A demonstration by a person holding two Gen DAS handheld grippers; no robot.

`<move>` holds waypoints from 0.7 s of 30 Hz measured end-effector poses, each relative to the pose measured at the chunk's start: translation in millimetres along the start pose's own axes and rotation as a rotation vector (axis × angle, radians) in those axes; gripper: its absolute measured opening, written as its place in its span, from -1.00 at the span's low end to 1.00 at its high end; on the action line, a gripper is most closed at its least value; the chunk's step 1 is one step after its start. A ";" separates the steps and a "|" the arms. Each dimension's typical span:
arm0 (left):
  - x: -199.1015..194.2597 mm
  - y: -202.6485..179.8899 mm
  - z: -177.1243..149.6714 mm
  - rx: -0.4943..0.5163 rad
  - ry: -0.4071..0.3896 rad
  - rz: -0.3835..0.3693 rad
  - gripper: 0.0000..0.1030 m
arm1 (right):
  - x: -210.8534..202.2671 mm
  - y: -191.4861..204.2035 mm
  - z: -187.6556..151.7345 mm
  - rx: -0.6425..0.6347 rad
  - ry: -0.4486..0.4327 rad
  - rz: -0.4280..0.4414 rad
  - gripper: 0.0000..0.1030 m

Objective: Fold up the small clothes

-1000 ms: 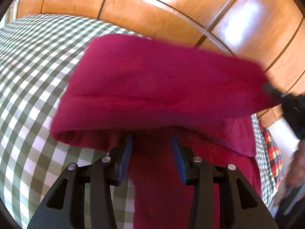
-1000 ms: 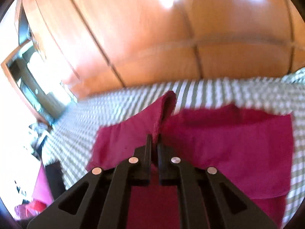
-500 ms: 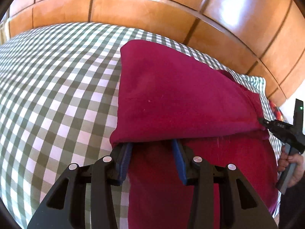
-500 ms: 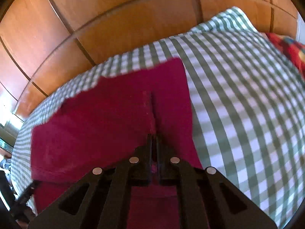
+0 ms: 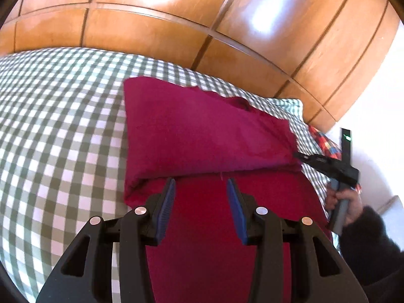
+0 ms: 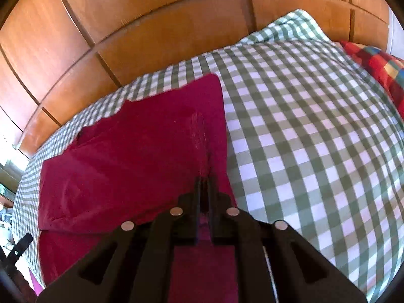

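Crimson cloth (image 5: 202,131) straight ahead of both tongs, spread on a bed (image 5: 63,126) with a green-and-white checked cover. Folded once over itself: upper flap just beyond the tips of the left tongs (image 5: 199,184), lower layer directly beneath them and running back under their frame. Near edge of the flap lying crosswise just past the blue pads (image 5: 166,202), slightly lifted at its left end.

Left tongs: jaws well apart, gripping nothing. Only the flat lower layer visible between the pads, neither pad touching cloth.

Right tongs (image 6: 204,179): off to the right of the left pair and a little ahead, tips at the right-hand corner of the flap. Jaws a sliver apart, having just been opening. Raised crease of cloth running from ahead straight into the narrow gap, crimson showing through it, pads not squeezed tight on the crease. Behind these tongs, a hand (image 5: 351,202) around the handle, with a dark sleeve (image 5: 373,240) below it.

From the right tongs: most of the flap to the left, its far edge ragged and uneven. Bare checked cover to the right. Red plaid fabric (image 6: 378,60) further right still, at the bed's edge.

Beyond the cloth, ahead of both tongs: glossy brown wooden panels (image 5: 151,32) with dark seams, rising straight from the far side of the bed, bright glare on them.
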State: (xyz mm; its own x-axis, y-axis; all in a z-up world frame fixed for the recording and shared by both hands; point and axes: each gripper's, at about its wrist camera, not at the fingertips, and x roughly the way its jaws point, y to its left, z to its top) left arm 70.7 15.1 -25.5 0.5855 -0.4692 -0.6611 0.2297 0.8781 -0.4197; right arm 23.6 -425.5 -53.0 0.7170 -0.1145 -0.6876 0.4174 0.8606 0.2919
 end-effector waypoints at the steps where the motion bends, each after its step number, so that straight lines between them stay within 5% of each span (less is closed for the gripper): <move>1: 0.4 2.7 2.7 -0.008 -0.004 0.009 -0.21 | -7.1 -0.9 0.6 -0.002 -0.021 -0.016 -0.31; 5: 3.5 16.6 19.4 -0.083 -0.034 0.050 -0.21 | -40.8 17.1 3.5 -0.058 -0.107 -0.023 -0.19; 7: 8.9 39.1 30.1 -0.192 -0.036 0.102 -0.21 | -47.5 31.9 5.4 -0.090 -0.132 0.001 -0.08; 10: 10.2 66.9 42.2 -0.311 -0.067 0.085 -0.21 | -37.7 52.9 7.8 -0.132 -0.127 0.015 0.02; 11: 10.6 71.0 45.1 -0.323 -0.074 0.086 -0.21 | -28.8 60.4 6.9 -0.155 -0.118 0.002 0.04; 13: 18.6 83.1 56.4 -0.345 -0.063 0.081 0.13 | -14.8 62.9 7.9 -0.166 -0.100 -0.016 0.04; 21: 69.2 104.0 84.8 -0.357 0.006 0.080 0.14 | 20.4 58.2 6.4 -0.176 -0.110 -0.104 0.04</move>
State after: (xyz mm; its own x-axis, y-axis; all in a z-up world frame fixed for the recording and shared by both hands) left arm 201.0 82.0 -62.1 0.5863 -0.4012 -0.7038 -0.1030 0.8248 -0.5560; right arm 66.0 -380.9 -45.8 0.7359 -0.2524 -0.6283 0.3952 0.9136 0.0958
